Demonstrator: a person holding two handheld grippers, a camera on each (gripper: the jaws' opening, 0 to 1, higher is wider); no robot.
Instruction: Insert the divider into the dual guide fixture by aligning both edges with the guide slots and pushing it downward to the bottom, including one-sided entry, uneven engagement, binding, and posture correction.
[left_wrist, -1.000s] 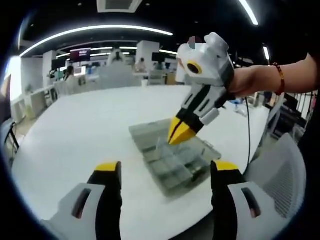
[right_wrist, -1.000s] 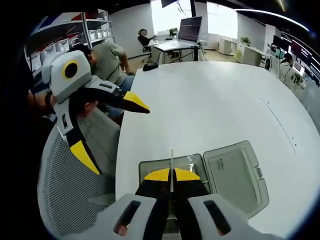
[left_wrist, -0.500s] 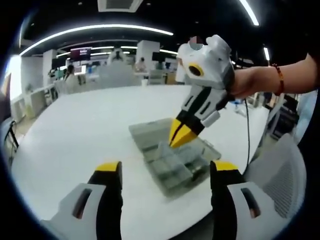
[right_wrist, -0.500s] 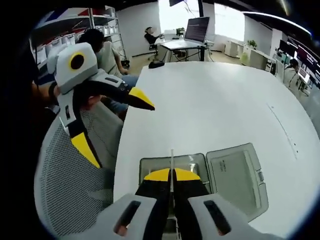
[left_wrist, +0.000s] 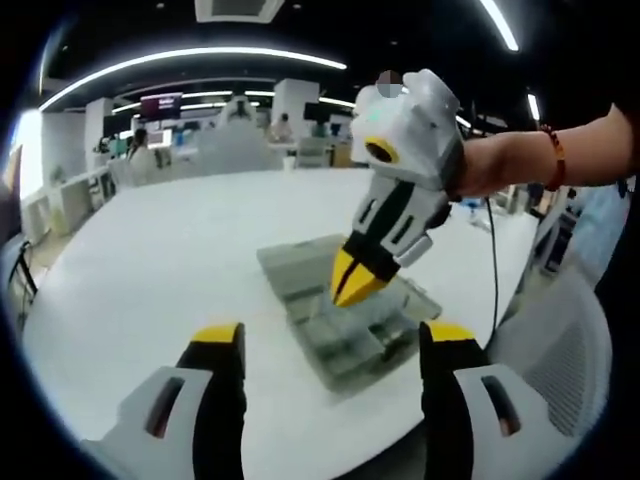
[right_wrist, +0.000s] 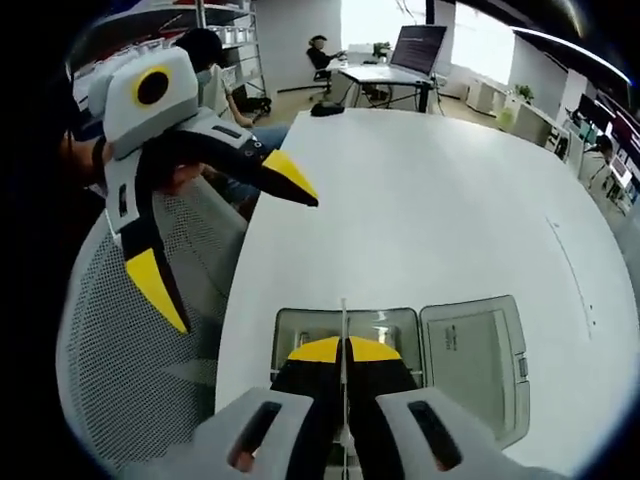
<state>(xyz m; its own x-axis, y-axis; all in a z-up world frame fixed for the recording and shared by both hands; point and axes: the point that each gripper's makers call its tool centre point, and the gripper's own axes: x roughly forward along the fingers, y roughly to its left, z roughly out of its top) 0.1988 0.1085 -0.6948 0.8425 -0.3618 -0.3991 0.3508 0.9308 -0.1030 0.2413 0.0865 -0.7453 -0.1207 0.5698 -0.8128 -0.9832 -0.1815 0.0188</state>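
Note:
A clear plastic compartment box, the guide fixture (left_wrist: 345, 335) (right_wrist: 296, 331), lies on the white table with its lid (left_wrist: 298, 265) (right_wrist: 470, 352) folded open beside it. My right gripper (right_wrist: 343, 351) (left_wrist: 350, 287) is shut on a thin clear divider (right_wrist: 343, 318), which stands on edge over the tray part of the box. In the left gripper view its yellow tips point down into the box. My left gripper (left_wrist: 332, 337) (right_wrist: 235, 250) is open, holds nothing, and hovers off the near table edge, apart from the box.
The white table (left_wrist: 170, 250) (right_wrist: 420, 200) stretches wide beyond the box. A grey mesh chair (right_wrist: 125, 345) (left_wrist: 560, 340) stands at the table edge below my left gripper. People sit at desks (right_wrist: 400, 70) farther back.
My right gripper has come down and slightly toward the left gripper, bringing the divider lower over the box. The left gripper has stayed open and nearly still.

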